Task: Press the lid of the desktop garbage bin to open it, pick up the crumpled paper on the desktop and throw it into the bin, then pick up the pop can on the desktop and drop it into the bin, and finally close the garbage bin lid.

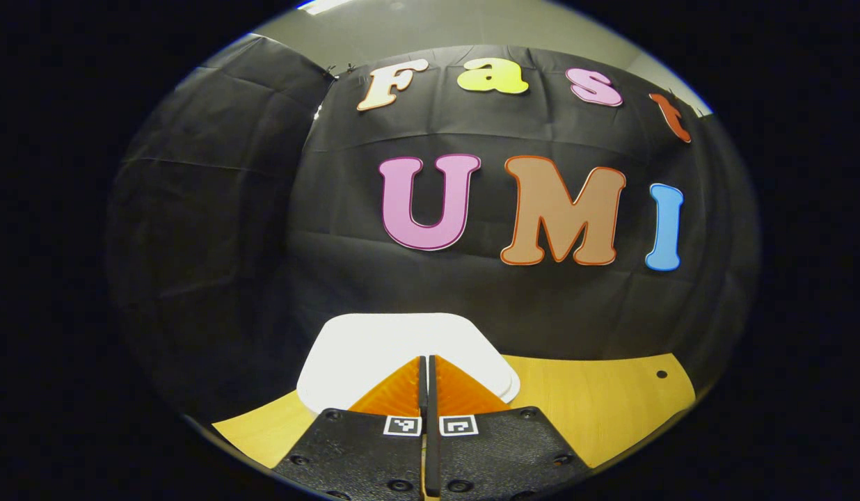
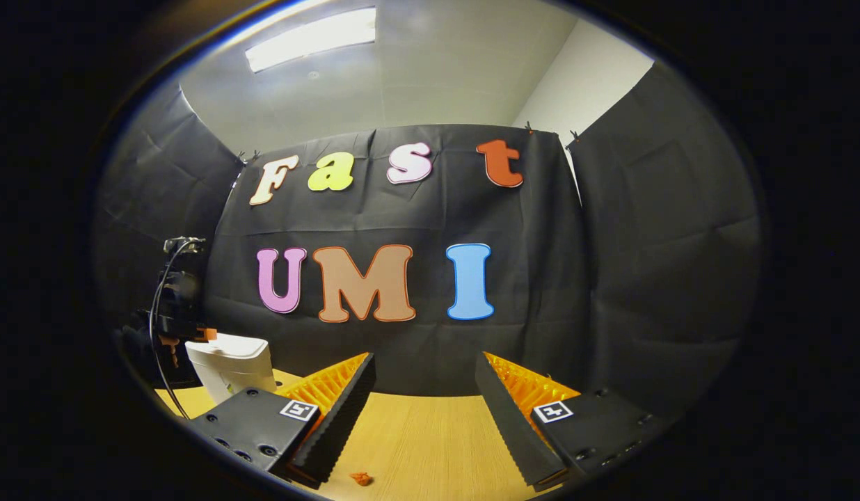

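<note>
Black cloth hangs behind a pale wooden surface (image 2: 430,431), and a ceiling light glows at the upper left of the right gripper view. At the bottom centre of the left gripper view, the left tongs (image 1: 427,369) are pressed together with nothing between them, their tips poised at the near edge of the white lid (image 1: 402,341) of the garbage bin (image 2: 232,369); whether they touch it I cannot tell. The lid looks flat and down, so the bin seems closed. In the right gripper view the bin stands at the lower left, with the left gripper's dark body and cable just above and behind it. The right tongs (image 2: 424,379) are spread wide over bare wood, holding nothing. A small orange scrap (image 2: 361,478) lies at the bottom of that view, too small to identify. I can pick out neither crumpled paper nor can on the wood. My guess is either the opening press or the final closing; these views do not settle it.
</note>
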Motion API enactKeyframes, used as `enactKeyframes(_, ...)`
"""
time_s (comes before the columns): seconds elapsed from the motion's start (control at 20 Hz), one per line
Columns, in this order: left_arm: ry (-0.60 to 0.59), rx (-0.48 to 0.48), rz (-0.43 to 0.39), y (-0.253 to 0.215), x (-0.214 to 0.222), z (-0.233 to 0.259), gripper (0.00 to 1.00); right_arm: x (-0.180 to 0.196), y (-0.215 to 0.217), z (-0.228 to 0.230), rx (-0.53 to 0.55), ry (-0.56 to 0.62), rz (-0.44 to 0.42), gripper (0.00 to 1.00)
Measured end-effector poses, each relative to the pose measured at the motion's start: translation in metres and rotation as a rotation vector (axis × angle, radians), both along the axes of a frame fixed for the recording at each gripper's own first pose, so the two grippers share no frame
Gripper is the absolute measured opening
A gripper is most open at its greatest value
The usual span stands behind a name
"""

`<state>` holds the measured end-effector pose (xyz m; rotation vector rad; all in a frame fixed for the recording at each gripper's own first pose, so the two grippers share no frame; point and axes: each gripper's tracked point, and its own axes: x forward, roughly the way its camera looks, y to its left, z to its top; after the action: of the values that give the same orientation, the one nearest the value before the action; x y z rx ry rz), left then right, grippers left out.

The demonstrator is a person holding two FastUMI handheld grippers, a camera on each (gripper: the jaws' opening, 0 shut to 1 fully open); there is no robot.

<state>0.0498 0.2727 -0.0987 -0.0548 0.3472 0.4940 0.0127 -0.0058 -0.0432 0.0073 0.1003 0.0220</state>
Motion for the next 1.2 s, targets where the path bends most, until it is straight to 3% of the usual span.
enactKeyframes(0.15, 0.078, -0.047, 0.012, -0.002, -0.008, -0.029, 0.00, 0.002, 0.002, -0.001, -0.008, 0.000, 0.000, 0.96)
enactKeyframes(0.25, 0.039, -0.021, 0.011, 0.005, 0.002, -0.024, 0.00, 0.004, -0.001, 0.001, -0.004, -0.002, -0.010, 1.00)
enactKeyframes(0.3, 0.070, -0.050, 0.006, 0.003, 0.002, -0.031, 0.00, 0.003, 0.001, 0.001, 0.003, -0.005, -0.008, 0.96)
enactKeyframes(0.4, 0.014, -0.028, -0.009, 0.003, 0.004, -0.018, 0.00, 0.005, 0.004, 0.007, 0.010, -0.023, 0.000, 1.00)
enactKeyframes(0.6, -0.121, 0.049, 0.024, 0.004, 0.007, 0.022, 0.00, 0.007, 0.008, 0.013, 0.034, -0.043, 0.030, 0.96)
enactKeyframes(0.65, -0.159, 0.073, 0.013, -0.002, 0.008, 0.040, 0.00, 0.008, 0.009, 0.013, 0.038, -0.041, 0.038, 1.00)
enactKeyframes(0.7, -0.197, 0.095, 0.002, -0.007, 0.009, 0.056, 0.01, 0.009, 0.009, 0.013, 0.038, -0.041, 0.047, 0.96)
enactKeyframes(0.8, -0.247, 0.117, -0.034, -0.024, 0.005, 0.077, 0.16, 0.010, 0.009, 0.015, 0.036, -0.048, 0.063, 0.96)
enactKeyframes(0.85, -0.258, 0.123, -0.053, -0.034, 0.001, 0.081, 0.32, 0.011, 0.009, 0.017, 0.036, -0.052, 0.074, 0.96)
enactKeyframes(0.9, -0.265, 0.125, -0.072, -0.045, -0.003, 0.085, 0.39, 0.011, 0.010, 0.016, 0.037, -0.054, 0.089, 1.00)
enactKeyframes(1.0, -0.282, 0.130, -0.097, -0.066, -0.013, 0.094, 0.67, 0.014, 0.013, 0.013, 0.040, -0.050, 0.120, 0.96)
enactKeyframes(1.1, -0.301, 0.139, -0.108, -0.088, -0.027, 0.101, 0.89, 0.017, 0.015, 0.008, 0.047, -0.040, 0.155, 0.96)
enactKeyframes(1.15, -0.310, 0.142, -0.110, -0.099, -0.035, 0.104, 0.93, 0.018, 0.017, 0.004, 0.052, -0.029, 0.175, 0.96)
enactKeyframes(1.2, -0.314, 0.145, -0.117, -0.111, -0.043, 0.106, 0.91, 0.019, 0.019, -0.003, 0.057, -0.016, 0.197, 0.96)
